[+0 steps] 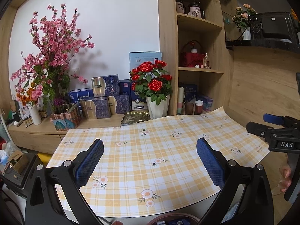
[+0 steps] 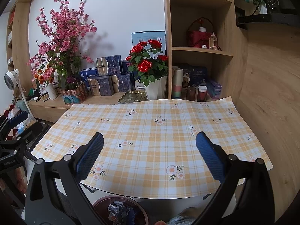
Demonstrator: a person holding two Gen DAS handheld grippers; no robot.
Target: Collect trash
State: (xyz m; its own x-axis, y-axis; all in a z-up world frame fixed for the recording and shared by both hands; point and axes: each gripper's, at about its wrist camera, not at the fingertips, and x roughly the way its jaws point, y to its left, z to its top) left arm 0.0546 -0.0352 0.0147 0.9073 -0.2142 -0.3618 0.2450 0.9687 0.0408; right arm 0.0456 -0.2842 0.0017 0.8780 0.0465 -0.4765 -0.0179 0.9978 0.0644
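- Bin [image 2: 120, 212] right below you holds crumpled trash [image 2: 117, 211]; collecting looks finished.
- Your left gripper [image 1: 150, 162] and right gripper [image 2: 150, 159]: jaws spread, holding nothing.
- Checked tablecloth [image 2: 150, 136]: no litter visible.
- Shelf [image 2: 105, 98] behind: ornaments only.

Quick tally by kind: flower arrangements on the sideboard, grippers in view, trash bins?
Flower arrangements: 3, pink blossoms, red roses, orange flowers
Grippers: 2, left gripper, right gripper, both open and empty
Trash bins: 1, bin below the table's near edge, crumpled trash inside
Total: 6
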